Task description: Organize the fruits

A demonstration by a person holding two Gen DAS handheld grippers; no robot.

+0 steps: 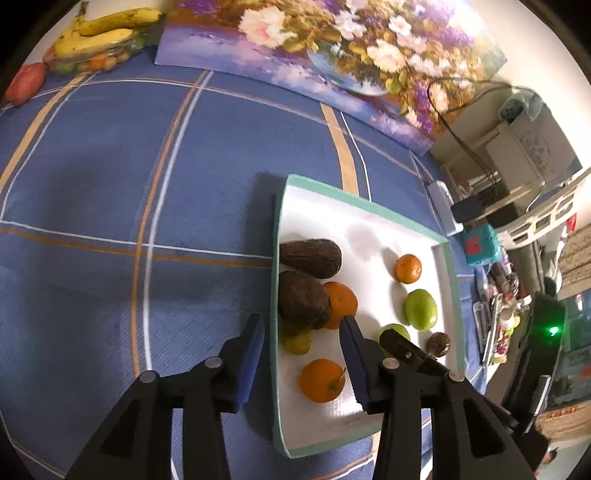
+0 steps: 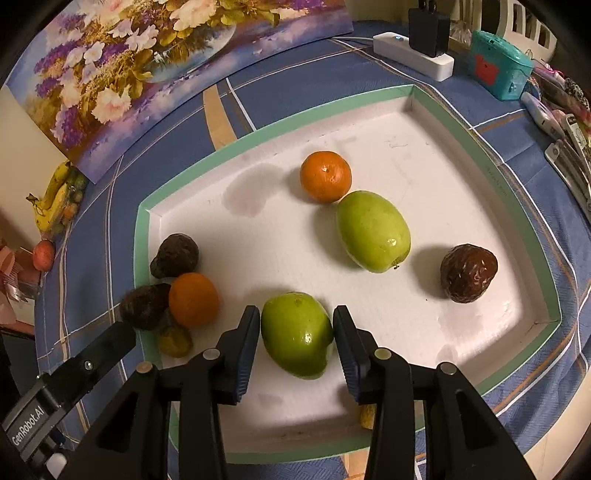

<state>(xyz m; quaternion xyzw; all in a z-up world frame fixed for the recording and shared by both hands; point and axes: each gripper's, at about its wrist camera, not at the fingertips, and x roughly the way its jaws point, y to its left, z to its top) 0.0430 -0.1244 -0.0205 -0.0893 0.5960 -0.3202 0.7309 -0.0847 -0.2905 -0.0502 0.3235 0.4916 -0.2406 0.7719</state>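
Tray (image 2: pixel 480 122): white floor, mint-green rim, sits on the blue plaid tablecloth (image 1: pixel 110 192).

Left edge of tray, right-wrist view: two dark brown wrinkled fruits (image 2: pixel 175 254), an orange (image 2: pixel 192 299) touching both, and a small yellow-green fruit (image 2: pixel 175 341) just near of them.

Left gripper (image 1: pixel 303 354): jaws apart, straddling the tray's left rim, left finger over the cloth, right finger over the tray floor. Nothing clamped. The yellow-green fruit and an orange with a stem (image 1: pixel 321 380) lie in the gap; neither touches a pad.

Centre near: right gripper (image 2: pixel 295 334) has a glossy green oval fruit (image 2: pixel 297 334) between its blue pads. Pads sit at both flanks; looks like contact, but I can't tell if they actually press, since the fruit also seems to rest on the tray.

Centre far: a second orange (image 2: pixel 325 176) touching a bigger green fruit (image 2: pixel 373 230), pale green with a smooth skin.

Right: one brown wrinkled fruit (image 2: pixel 468 272), alone, well apart from the rest.

Off-tray, far left: bananas (image 1: pixel 107 31) on a bag of small fruit, and a red fruit (image 1: pixel 26 83) beside it.
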